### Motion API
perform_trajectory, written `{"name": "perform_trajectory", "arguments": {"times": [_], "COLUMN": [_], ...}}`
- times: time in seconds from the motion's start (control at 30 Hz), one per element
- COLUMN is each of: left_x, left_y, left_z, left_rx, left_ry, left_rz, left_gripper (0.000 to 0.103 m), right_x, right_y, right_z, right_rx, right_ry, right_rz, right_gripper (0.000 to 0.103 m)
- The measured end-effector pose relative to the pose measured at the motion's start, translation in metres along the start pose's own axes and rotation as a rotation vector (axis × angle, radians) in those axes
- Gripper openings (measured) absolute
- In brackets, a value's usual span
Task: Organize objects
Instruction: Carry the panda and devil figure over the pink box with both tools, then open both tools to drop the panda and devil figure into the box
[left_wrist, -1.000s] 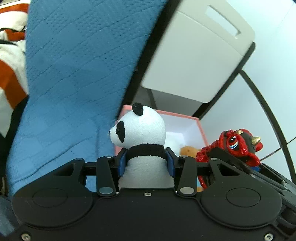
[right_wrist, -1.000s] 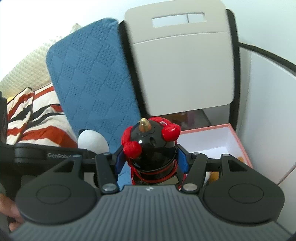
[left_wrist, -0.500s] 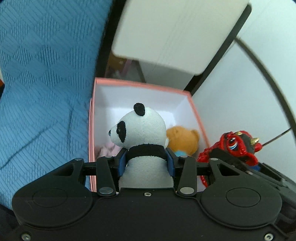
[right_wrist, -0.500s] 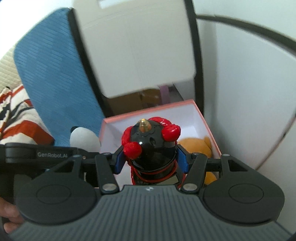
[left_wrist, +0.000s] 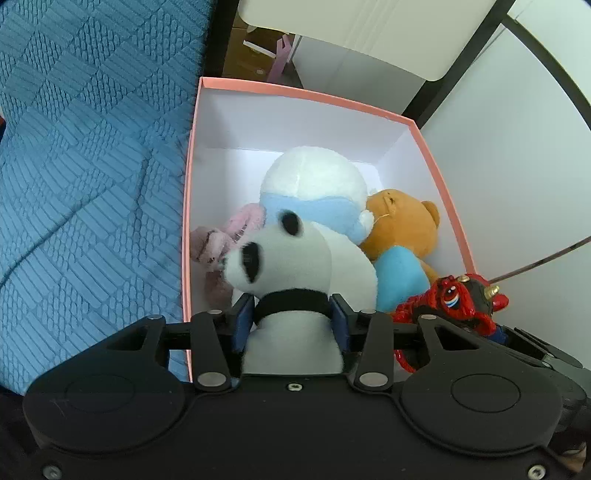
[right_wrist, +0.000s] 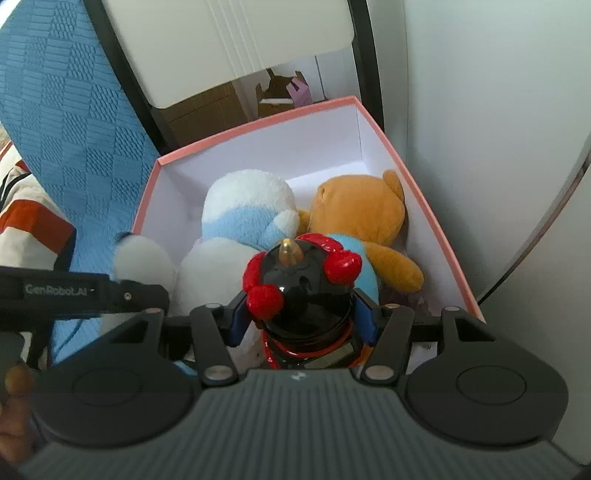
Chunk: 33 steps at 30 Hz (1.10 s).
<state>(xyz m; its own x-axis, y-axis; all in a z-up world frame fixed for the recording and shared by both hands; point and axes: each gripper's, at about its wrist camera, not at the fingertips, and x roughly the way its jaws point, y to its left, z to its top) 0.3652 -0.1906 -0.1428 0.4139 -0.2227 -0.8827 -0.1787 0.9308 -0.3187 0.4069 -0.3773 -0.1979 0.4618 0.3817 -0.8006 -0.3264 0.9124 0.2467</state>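
Pink cardboard box (left_wrist: 436, 177): centre frame, soft toys inside
left gripper (left_wrist: 291, 325): jaws easing apart, pads still on black-and-white plush panda (left_wrist: 295, 266)
right gripper (right_wrist: 301, 321): jaws clamped on glossy red-and-black figurine (right_wrist: 301, 284)

Count: one pink box (left_wrist: 317, 96). Plush toys inside: three, namely white-and-blue (left_wrist: 314, 192), orange bear (left_wrist: 400, 229), pink (left_wrist: 221, 240). One panda plush (left_wrist: 295, 258); one red-and-black figurine (right_wrist: 301, 291).

Blue quilted bedspread (left_wrist: 88, 177) lying at nine o'clock. Beige chair back (right_wrist: 229, 44) on a black frame standing at twelve. Pale wall (right_wrist: 480, 129) showing at three. Striped red-and-white cloth (right_wrist: 29, 221) peeking in at nine.
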Motion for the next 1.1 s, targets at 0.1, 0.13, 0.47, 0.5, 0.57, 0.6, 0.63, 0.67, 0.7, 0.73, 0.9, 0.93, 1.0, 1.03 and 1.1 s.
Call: {"name": "perform_trajectory", "arguments": {"times": [0.1,0.13,0.47,0.5,0.57,0.6,0.63,0.67,0.7,0.73,0.9,0.93,1.0,1.03,1.1], "left_x": [-0.001,-0.003,-0.063,-0.071,-0.088,-0.097,-0.106,-0.115,-0.123,-0.132,-0.172,-0.18,-0.194,-0.201,-0.213], "left_y": [0.002,0.001,-0.006,-0.006,-0.006,-0.007,-0.006,-0.005,-0.005,-0.004,-0.001,0.0,0.002,0.003,0.004], "left_z": [0.002,0.003,0.016,0.017,0.018,0.018,0.017,0.017,0.015,0.014,0.004,0.001,-0.006,-0.009,-0.017], "left_rx": [-0.01,-0.01,0.037,0.043,0.057,0.06,0.064,0.068,0.072,0.076,0.111,0.115,0.127,0.132,0.146], "left_ry": [0.002,-0.003,-0.112,-0.125,-0.153,-0.166,-0.181,-0.193,-0.204,-0.215,-0.269,-0.28,-0.299,-0.307,-0.322], "left_rz": [-0.006,-0.007,-0.033,-0.035,-0.041,-0.046,-0.053,-0.058,-0.061,-0.064,-0.089,-0.093,-0.108,-0.114,-0.124], "left_gripper": [0.056,0.066,0.07,0.071,0.071,0.071,0.071,0.072,0.072,0.073,0.074,0.075,0.076,0.076,0.077], "right_x": [-0.002,-0.003,-0.063,-0.071,-0.088,-0.097,-0.105,-0.114,-0.123,-0.13,-0.168,-0.174,-0.186,-0.191,-0.202], "right_y": [-0.005,-0.005,0.017,0.02,0.028,0.031,0.035,0.039,0.044,0.046,0.06,0.063,0.069,0.071,0.077], "right_z": [0.003,0.005,0.033,0.036,0.039,0.041,0.042,0.042,0.042,0.042,0.035,0.033,0.027,0.024,0.015], "right_rx": [0.016,0.024,0.025,0.024,0.016,0.01,0.005,-0.004,-0.011,-0.015,-0.022,-0.023,-0.027,-0.03,-0.031], "right_ry": [0.012,0.011,-0.134,-0.15,-0.184,-0.2,-0.218,-0.236,-0.251,-0.261,-0.317,-0.325,-0.336,-0.341,-0.348], "right_rz": [0.011,0.015,0.057,0.062,0.074,0.077,0.078,0.076,0.075,0.076,0.078,0.079,0.08,0.078,0.078], "right_gripper": [0.064,0.067,0.067,0.067,0.067,0.067,0.067,0.067,0.067,0.067,0.067,0.067,0.067,0.067,0.067]}}
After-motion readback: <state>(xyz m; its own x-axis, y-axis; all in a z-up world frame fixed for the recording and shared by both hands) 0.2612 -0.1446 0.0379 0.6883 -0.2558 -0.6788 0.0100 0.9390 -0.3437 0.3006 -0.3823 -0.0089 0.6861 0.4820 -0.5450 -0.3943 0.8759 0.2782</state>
